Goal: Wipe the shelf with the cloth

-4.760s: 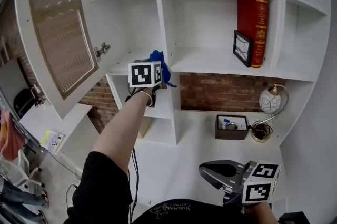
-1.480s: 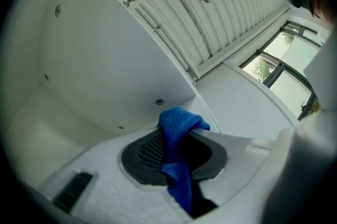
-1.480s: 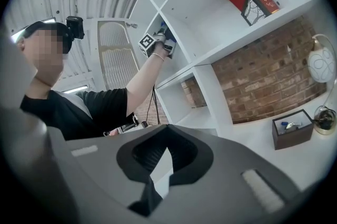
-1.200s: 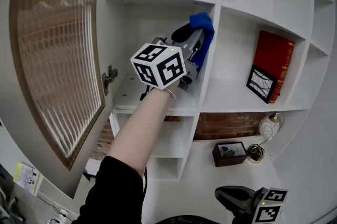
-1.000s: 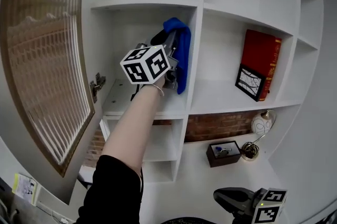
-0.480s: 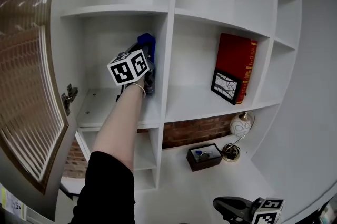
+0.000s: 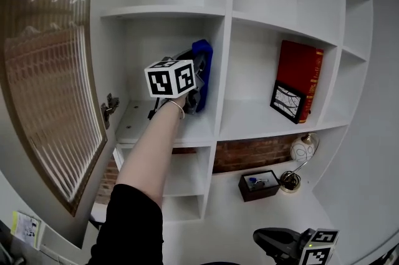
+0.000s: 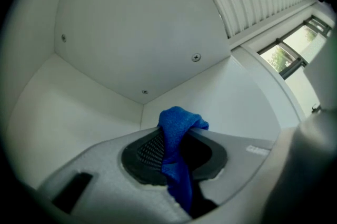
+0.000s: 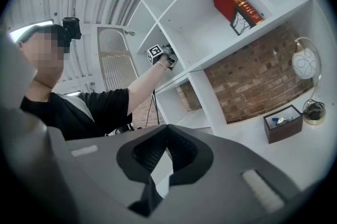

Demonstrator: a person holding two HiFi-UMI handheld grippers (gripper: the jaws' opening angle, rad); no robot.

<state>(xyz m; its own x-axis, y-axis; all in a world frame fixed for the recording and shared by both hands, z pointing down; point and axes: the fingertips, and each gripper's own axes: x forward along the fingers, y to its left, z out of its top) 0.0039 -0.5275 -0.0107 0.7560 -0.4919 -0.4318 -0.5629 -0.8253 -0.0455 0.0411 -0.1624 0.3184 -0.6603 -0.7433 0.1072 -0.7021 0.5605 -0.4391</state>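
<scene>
My left gripper [image 7: 194, 68] reaches into the left compartment of the white shelf [image 7: 144, 124] and is shut on a blue cloth [image 7: 202, 63]. The cloth is against the upright divider [image 7: 217, 70] on the compartment's right side, about halfway up. In the left gripper view the cloth [image 8: 177, 130] bunches out between the jaws, with the compartment's white inner corner [image 8: 142, 104] close ahead. My right gripper [image 7: 277, 240] hangs low at the bottom right, far from the shelf. Its jaws [image 9: 167, 130] are shut with nothing in them.
The cane-panelled cabinet door [image 7: 43, 70] stands open at the left, with its hinge [image 7: 110, 109] by the compartment. A red book [image 7: 300, 73] and a framed picture [image 7: 285, 101] sit one compartment to the right. Below are a round lamp [image 7: 302, 148] and a brown box [image 7: 257, 184].
My left gripper has carried the cloth down the divider from near the compartment's top to about mid-height. The right gripper has stayed low.
</scene>
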